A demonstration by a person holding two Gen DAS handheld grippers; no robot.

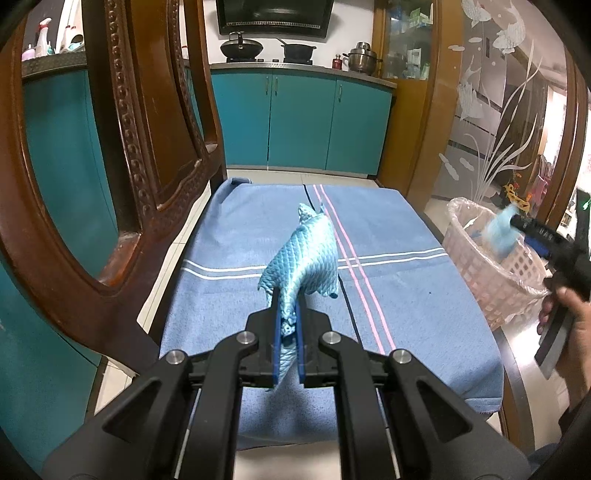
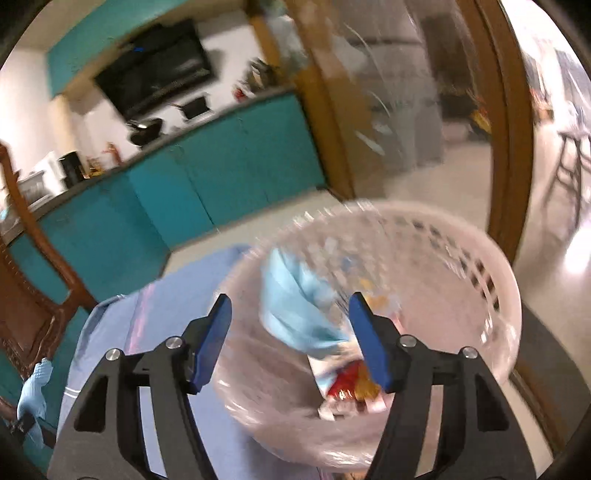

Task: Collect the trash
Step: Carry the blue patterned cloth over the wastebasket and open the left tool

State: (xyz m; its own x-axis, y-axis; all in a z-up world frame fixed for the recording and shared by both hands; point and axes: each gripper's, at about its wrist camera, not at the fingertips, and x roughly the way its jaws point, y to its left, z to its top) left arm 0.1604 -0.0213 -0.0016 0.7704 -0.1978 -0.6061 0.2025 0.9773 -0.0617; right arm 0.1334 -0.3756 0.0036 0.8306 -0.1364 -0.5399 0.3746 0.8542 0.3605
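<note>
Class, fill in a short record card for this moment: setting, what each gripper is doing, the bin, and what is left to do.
setting: table under a blue towel
left gripper: shut on a blue cloth
right gripper: open over the basket, a light blue piece loose between its jaws
basket contents: wrappers, blurred
left to do: the blue cloth is not yet binned

It was a home kitchen and dining corner. Teal cabinets (image 1: 303, 122) ran under a counter where a wok (image 1: 242, 48) and pots sat on a stove beneath a black range hood (image 1: 275, 16). A carved wooden chair (image 1: 122, 155) stood beside a table covered with a blue striped cloth (image 1: 399, 280), and an etched glass partition (image 1: 491, 122) led to another room.
</note>
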